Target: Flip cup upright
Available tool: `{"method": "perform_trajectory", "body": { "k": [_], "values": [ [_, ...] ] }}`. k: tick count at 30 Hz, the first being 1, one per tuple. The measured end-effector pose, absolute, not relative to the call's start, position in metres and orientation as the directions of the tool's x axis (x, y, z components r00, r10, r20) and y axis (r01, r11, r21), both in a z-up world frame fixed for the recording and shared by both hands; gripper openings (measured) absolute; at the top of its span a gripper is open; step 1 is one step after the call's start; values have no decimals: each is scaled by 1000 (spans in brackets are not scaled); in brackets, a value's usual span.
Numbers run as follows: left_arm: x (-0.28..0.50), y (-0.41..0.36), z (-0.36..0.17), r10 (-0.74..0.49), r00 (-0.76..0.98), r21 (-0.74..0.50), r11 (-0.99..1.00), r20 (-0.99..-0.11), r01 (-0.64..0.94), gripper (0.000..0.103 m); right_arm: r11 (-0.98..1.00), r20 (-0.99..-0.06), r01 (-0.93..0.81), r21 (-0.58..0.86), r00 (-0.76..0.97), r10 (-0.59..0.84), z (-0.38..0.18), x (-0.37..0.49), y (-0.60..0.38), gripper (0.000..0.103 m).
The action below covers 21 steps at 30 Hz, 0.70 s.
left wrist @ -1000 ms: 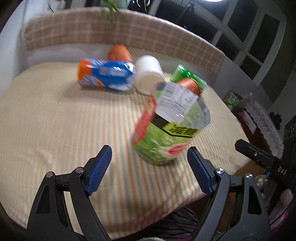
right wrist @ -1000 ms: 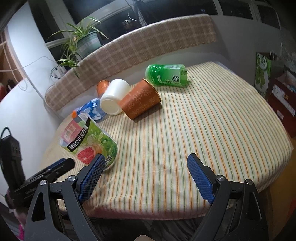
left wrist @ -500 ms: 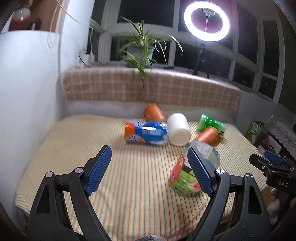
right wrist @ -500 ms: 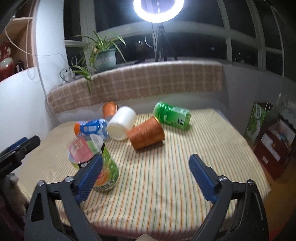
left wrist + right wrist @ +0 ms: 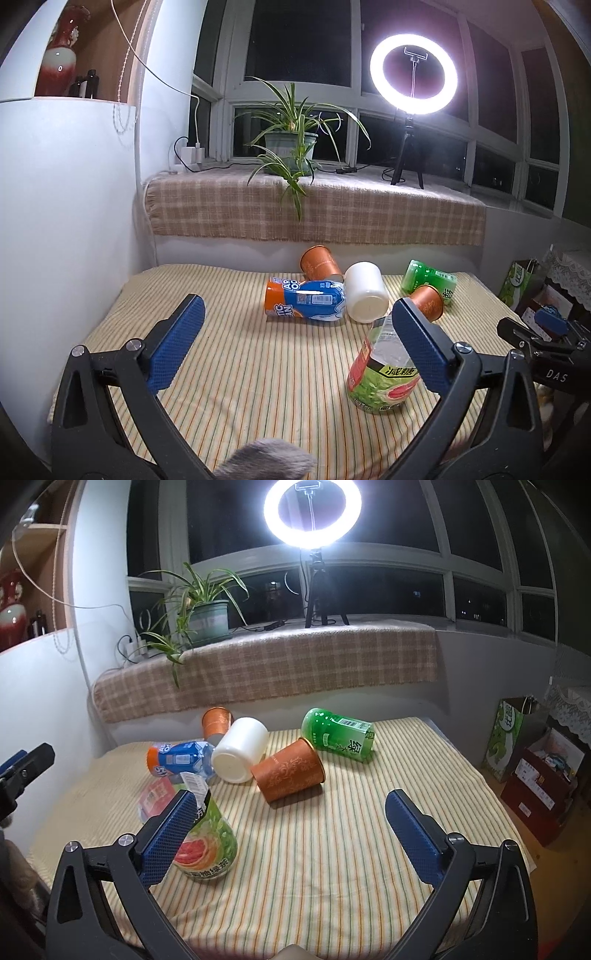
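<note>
A green grapefruit-label cup [image 5: 380,384] stands on its base on the striped table [image 5: 258,369], partly behind my left gripper's right finger; in the right wrist view the cup [image 5: 207,849] is partly behind the left finger. Lying on their sides are a blue-and-orange cup [image 5: 304,301], a white cup [image 5: 365,291], two orange cups [image 5: 319,263] [image 5: 290,771] and a green cup [image 5: 338,738]. My left gripper [image 5: 295,349] is open and empty. My right gripper [image 5: 291,836] is open and empty. Both are held back above the table's near edge.
A checked-cloth ledge [image 5: 314,210] runs behind the table with a potted plant [image 5: 291,147] and a ring light [image 5: 413,74]. A white wall [image 5: 66,221] is at left. Boxes and a green bag [image 5: 511,738] stand on the floor at right.
Both grippers have pulled back and tilted up from the table, so the room shows. The grapefruit cup, tilted and in front of the left gripper a second ago, now stands free.
</note>
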State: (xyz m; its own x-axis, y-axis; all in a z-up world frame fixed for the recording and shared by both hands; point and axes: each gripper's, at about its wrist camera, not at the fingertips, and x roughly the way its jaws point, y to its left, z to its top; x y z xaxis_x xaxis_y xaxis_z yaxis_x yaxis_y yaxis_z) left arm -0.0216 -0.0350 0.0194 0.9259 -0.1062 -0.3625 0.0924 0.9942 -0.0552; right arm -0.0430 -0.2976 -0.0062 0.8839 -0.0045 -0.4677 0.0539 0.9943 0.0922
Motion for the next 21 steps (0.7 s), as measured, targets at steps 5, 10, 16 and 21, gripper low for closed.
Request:
{"method": "perform_trajectory", "body": {
  "k": [5, 10, 16, 21],
  "values": [
    [-22, -36, 20, -106, 924, -55, 994, -367, 92, 103, 994, -474, 53, 96, 881, -1, -6, -42, -298, 102],
    [-19, -37, 17, -102, 921, -58, 995, -375, 87, 103, 992, -488, 54, 113, 873, 8, -9, -39, -299, 102],
    [-17, -35, 16, -98, 921, -60, 995, -377, 81, 103, 992, -502, 51, 115, 865, 14, -13, -36, -296, 102],
    [-17, -35, 16, -98, 922, -58, 995, -376, 82, 103, 993, -507, 46, 111, 862, 17, -15, -35, -294, 102]
  ]
}}
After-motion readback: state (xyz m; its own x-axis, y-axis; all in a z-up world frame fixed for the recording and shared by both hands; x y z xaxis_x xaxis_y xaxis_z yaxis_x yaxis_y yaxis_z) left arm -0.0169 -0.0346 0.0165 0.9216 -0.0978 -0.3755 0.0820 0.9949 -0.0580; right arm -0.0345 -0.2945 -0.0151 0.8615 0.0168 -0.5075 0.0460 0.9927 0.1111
